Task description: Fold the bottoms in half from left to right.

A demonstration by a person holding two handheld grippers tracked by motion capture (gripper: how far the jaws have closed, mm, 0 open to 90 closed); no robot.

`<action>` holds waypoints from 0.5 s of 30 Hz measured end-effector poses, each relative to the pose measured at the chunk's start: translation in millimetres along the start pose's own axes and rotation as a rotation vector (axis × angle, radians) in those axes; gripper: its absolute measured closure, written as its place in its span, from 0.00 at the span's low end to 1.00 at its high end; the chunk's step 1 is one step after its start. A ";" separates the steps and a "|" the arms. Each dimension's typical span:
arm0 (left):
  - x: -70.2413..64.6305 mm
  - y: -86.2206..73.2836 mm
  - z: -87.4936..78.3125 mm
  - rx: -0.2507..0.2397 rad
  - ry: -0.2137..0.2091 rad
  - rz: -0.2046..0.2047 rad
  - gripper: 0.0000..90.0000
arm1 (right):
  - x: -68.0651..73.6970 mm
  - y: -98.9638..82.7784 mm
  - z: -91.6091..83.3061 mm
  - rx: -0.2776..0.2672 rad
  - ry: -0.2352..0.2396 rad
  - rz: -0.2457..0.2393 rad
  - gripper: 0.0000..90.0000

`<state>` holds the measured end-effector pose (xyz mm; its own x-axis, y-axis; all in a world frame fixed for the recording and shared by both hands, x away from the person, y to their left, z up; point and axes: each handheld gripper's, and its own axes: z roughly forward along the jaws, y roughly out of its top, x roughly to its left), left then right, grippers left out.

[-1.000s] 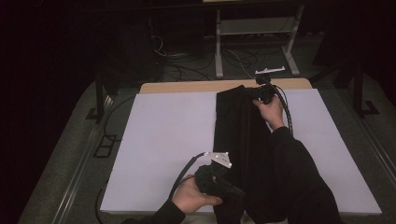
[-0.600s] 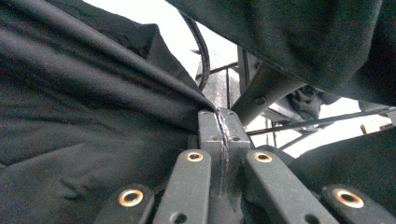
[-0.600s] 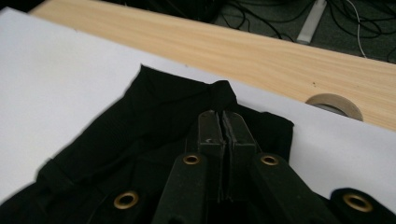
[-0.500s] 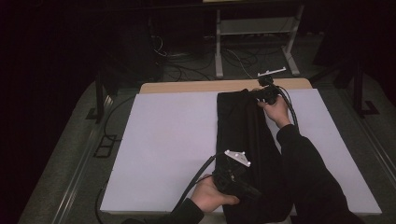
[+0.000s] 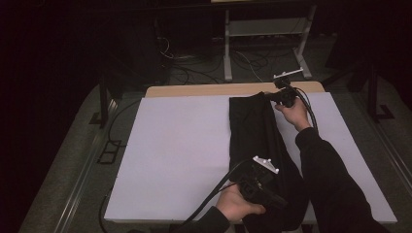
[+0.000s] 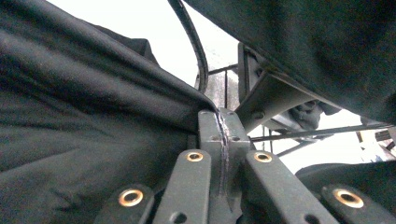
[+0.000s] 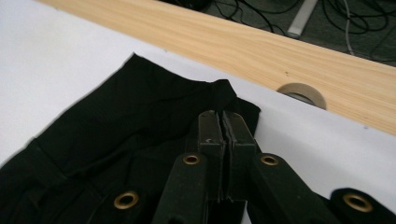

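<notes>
near end: left tool (image 5: 272,194) sits at the person's edge of the table (image 5: 184,145), jaws pinched right together on a fold of the black garment (image 5: 257,136); in the left gripper view the dark cloth (image 6: 93,107) bunches up against the closed tips.

middle: the garment is one long narrow strip, probably trousers folded lengthwise. Its long axis runs straight from the near edge to the far edge, a bit right of centre on the white cover.

far end: right tool (image 5: 272,97) has its jaws clamped tight on the far corner of the cloth (image 7: 154,121), just short of the bare wooden strip (image 7: 261,51) along the table's back edge.

key relation: each tool holds one end of that long axis, so the cloth stretches between them. I'd guess whatever fold comes next means bringing one end toward the other along that line.

nearer hand: left for the near end, right for the far end.

count: one garment, two tools, one table.
</notes>
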<state>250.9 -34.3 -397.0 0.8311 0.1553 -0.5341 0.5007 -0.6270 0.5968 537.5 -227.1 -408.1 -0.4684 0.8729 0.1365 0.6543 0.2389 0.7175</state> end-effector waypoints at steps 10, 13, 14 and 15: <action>3.7 13.8 30.9 -0.003 0.003 -0.026 0.98 | -2.8 2.6 -5.7 -0.017 0.004 -0.027 0.95; 6.6 14.6 39.4 -0.005 0.002 -0.044 0.99 | -2.1 2.0 -7.0 -0.012 0.004 -0.034 0.95; 7.1 14.8 42.0 -0.007 0.003 -0.050 0.98 | -2.2 1.8 -8.0 -0.015 0.004 -0.035 0.95; 7.6 15.2 44.1 -0.008 0.007 -0.050 0.99 | -2.3 1.6 -9.0 -0.016 0.004 -0.037 0.96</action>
<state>254.2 -76.3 -418.3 0.8063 0.1919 -0.5594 0.5438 -0.6124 0.5738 534.3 -232.5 -401.1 -0.4943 0.8619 0.1127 0.6272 0.2639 0.7328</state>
